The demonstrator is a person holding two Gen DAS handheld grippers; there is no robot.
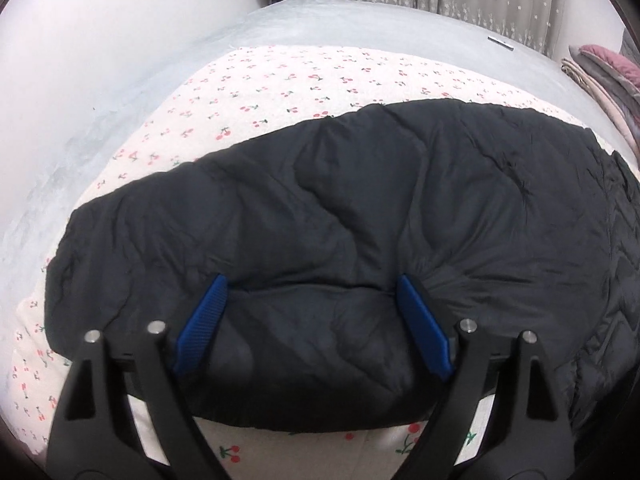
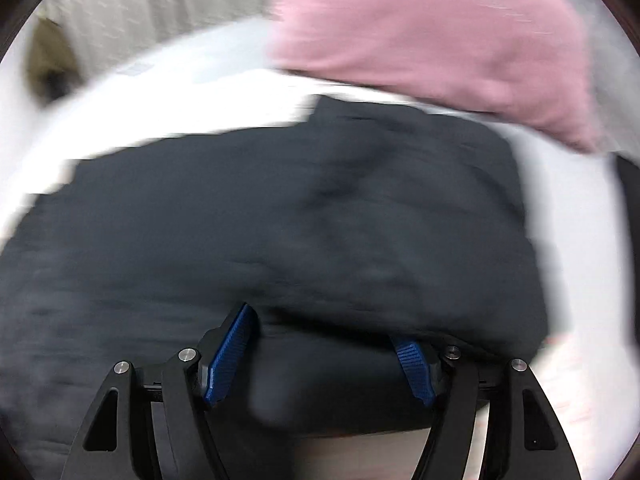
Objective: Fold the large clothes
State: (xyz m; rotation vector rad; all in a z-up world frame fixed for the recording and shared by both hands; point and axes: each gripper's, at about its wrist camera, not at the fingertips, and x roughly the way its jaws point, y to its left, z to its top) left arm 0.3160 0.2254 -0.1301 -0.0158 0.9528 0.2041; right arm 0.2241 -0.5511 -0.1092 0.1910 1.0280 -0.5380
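On the bed (image 1: 280,80), left gripper (image 1: 312,292) stands spread over the black jacket (image 1: 360,200); right gripper (image 2: 324,332), likewise spread: flatten folds before regrasping.

Left gripper (image 1: 312,288): tilted steeply down, jaws spread wide. Blue-padded fingers (image 1: 202,320) well apart, both tips sunk into the black jacket (image 1: 360,200); a soft fold bulges between them, pads not clamped on it. Black linkage arms with steel pins frame the lower view.

Right gripper (image 2: 324,340): also angled down, view heavily motion-blurred. Jaws fairly wide. Left finger (image 2: 230,354) shows its full blue pad; the right finger's tip is partly hidden under a fold of jacket. Dark cloth fills the gap between the pads; whether they press on it cannot be told through the blur.

No hand or sleeve seen in either view
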